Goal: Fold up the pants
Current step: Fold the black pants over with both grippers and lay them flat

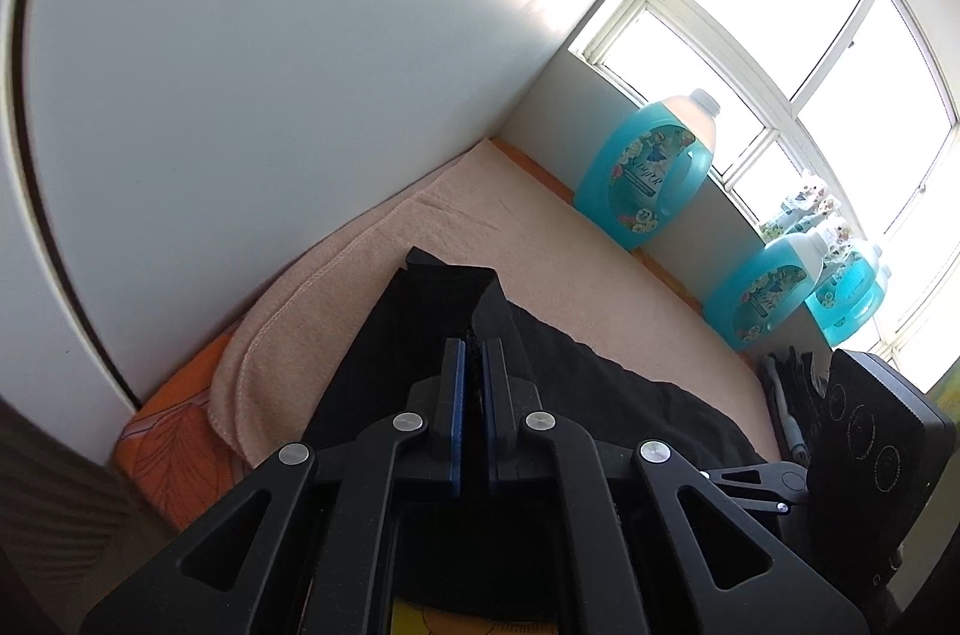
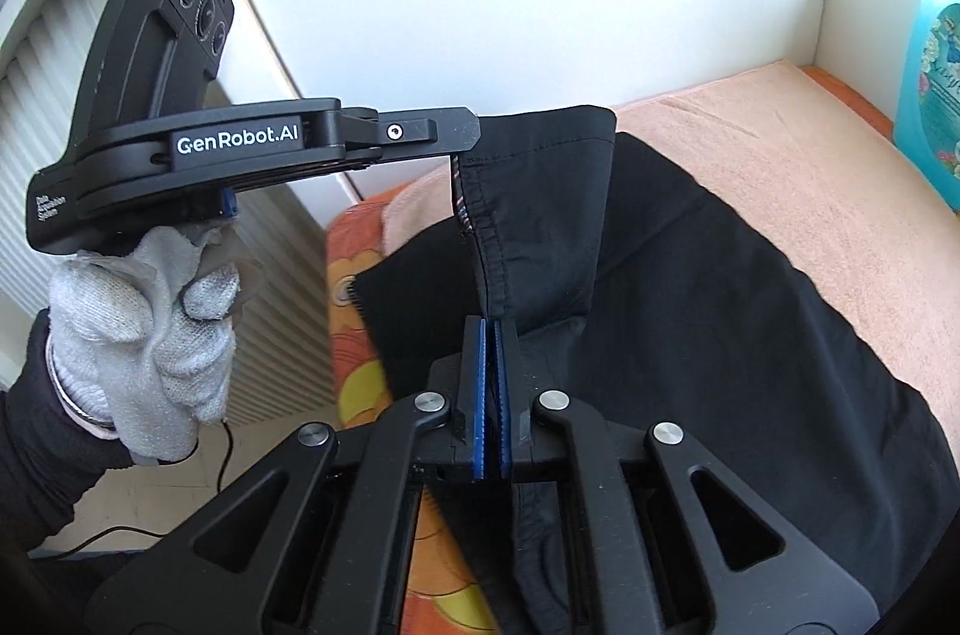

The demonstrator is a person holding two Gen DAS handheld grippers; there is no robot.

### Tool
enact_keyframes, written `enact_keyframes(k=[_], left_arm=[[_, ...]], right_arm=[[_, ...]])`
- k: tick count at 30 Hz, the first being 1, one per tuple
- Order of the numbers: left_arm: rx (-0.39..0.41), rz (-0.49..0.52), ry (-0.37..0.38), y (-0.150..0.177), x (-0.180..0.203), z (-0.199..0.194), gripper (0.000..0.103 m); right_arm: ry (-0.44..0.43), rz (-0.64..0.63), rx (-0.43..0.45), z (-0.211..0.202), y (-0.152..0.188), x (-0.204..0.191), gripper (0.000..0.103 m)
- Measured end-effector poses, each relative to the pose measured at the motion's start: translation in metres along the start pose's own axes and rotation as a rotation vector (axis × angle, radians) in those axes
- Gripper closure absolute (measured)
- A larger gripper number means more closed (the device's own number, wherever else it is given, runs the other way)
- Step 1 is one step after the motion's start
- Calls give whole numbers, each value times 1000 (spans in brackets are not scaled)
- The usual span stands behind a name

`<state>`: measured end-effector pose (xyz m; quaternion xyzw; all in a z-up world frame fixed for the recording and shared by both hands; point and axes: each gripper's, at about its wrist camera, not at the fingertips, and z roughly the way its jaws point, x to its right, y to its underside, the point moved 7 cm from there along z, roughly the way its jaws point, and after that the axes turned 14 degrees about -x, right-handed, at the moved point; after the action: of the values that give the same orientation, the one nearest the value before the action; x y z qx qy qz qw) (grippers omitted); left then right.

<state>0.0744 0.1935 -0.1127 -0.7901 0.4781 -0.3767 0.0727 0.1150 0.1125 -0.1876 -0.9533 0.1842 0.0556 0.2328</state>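
Left wrist view: my left gripper (image 1: 474, 353) clenches black fabric pants (image 1: 600, 395) lying on a peach terry towel (image 1: 540, 239). Right wrist view: my right gripper (image 2: 493, 335) pinches the pants' hem, lifted beside my left gripper.

— Black pants (image 2: 690, 287), rumpled, spread over the peach towel ahead of the right gripper (image 2: 491, 335).
— Hemmed edge lifted?
— Yes, pinched between both grippers, hanging taut from the left gripper (image 2: 459, 137) down to the right.
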Motion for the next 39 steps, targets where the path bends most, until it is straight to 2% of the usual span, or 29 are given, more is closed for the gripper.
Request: enact_keyframes(k=[4, 8, 11, 12, 13, 15, 16, 21, 23, 25, 27, 29, 33, 35, 36, 37, 39], left_arm=[[-2, -42, -34, 20, -27, -9, 99], [-47, -85, -55, 37, -51, 3, 99], [-59, -94, -62, 42, -56, 13, 99], [-57, -91, -63, 41, -56, 14, 99], [-55, -89, -61, 40, -55, 14, 99], [-50, -90, -50, 38, -54, 14, 99], [-47, -89, -48, 37, -53, 14, 99], [-46, -92, -42, 39, -54, 12, 99], [-45, -97, -41, 40, -55, 12, 99], [-44, -101, -35, 41, -56, 9, 99], [-40, -103, -31, 41, -56, 7, 99], [-35, -98, -32, 42, -55, 4, 99], [-39, -99, -35, 42, -54, 5, 99], [-41, -101, -37, 42, -54, 5, 99], [-42, -104, -36, 42, -54, 6, 99], [-42, -105, -35, 42, -54, 5, 99], [-42, -107, -31, 42, -54, 5, 99]], right_arm=[[-7, -41, -37, 20, 0, -24, 100], [2, -60, -73, 39, 6, -32, 100], [42, -69, -90, 41, 13, -31, 99], [65, -77, -92, 41, 17, -29, 91], [97, -89, -90, 39, 21, -27, 75], [168, -119, -85, 34, 34, -24, 58], [182, -135, -93, 34, 40, -24, 58], [259, -181, -133, 43, 55, -22, 58], [249, -173, -131, 44, 56, -19, 60], [226, -167, -134, 42, 54, -15, 67], [205, -153, -129, 38, 52, -14, 67], [220, -145, -127, 37, 50, -9, 67], [178, -121, -142, 39, 48, -2, 67], [220, -150, -141, 39, 50, -5, 70], [220, -154, -143, 38, 51, -7, 77], [207, -152, -148, 38, 51, -8, 90], [215, -148, -147, 35, 50, -8, 96]])
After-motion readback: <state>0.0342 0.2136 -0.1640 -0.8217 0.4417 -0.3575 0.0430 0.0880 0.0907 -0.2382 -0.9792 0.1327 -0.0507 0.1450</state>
